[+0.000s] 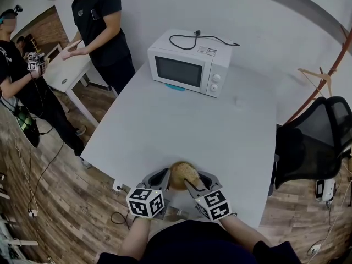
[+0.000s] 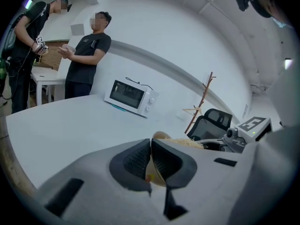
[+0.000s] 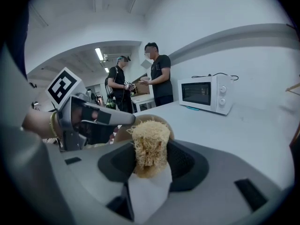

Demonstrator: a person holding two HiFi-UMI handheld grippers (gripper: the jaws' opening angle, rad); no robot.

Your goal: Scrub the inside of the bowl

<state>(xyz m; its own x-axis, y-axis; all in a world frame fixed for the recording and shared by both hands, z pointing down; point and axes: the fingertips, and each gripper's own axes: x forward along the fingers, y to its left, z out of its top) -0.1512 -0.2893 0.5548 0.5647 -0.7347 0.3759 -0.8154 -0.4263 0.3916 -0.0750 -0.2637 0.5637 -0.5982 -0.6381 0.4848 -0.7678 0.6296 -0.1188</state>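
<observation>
The bowl (image 1: 183, 175) sits at the near edge of the bench (image 1: 220, 125), right in front of the person and between the two grippers. The left gripper (image 2: 151, 146) has its jaws almost fully together, pinching the thin wall of the bowl at its rim. The right gripper (image 3: 150, 149) has its jaws partly open and clamped on a fibrous scrubber (image 3: 150, 137), which stands up between the pads. The scrubber's tip is at the mouth of the bowl, and the bowl's tan rim shows just behind it in the right gripper view. Whether the bowl rests on the bench or is lifted off it cannot be told. A microwave (image 1: 190, 62) stands at the far side of the bench, well apart from the bowl. Two people (image 1: 99, 32) stand beyond the bench's far left corner.
</observation>
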